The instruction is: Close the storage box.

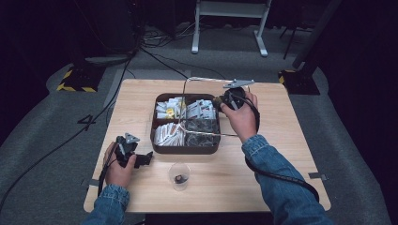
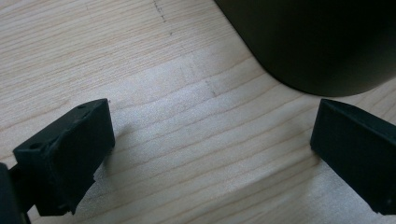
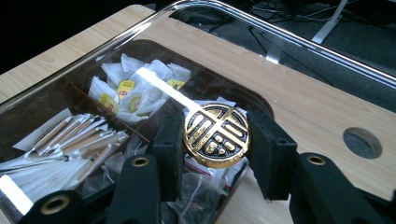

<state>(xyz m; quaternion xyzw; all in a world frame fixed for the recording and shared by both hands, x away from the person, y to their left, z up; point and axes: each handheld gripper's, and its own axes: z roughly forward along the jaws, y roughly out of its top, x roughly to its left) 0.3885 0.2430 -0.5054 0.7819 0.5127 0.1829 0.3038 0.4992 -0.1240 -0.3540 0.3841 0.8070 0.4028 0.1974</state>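
Observation:
A dark brown box (image 1: 185, 151) with four compartments of white packets and sachets stands mid-table. Its clear lid (image 1: 206, 80) is raised and tilted over the box. My right gripper (image 1: 226, 101) is shut on the lid's round gold-and-black knob (image 3: 217, 134), its jaws pressing either side of the knob; the right gripper (image 3: 217, 140) hangs above the packets (image 3: 135, 91). My left gripper (image 1: 143, 159) rests low on the wood left of the box, open with nothing between its jaws; the left gripper (image 2: 210, 140) faces the box's rounded dark corner (image 2: 317, 42).
A small clear cup (image 1: 179, 176) with something dark inside stands near the table's front edge, right of the left gripper. A round hole (image 3: 362, 142) shows in the tabletop beyond the lid. Cables and a white frame (image 1: 230, 9) lie on the floor behind the table.

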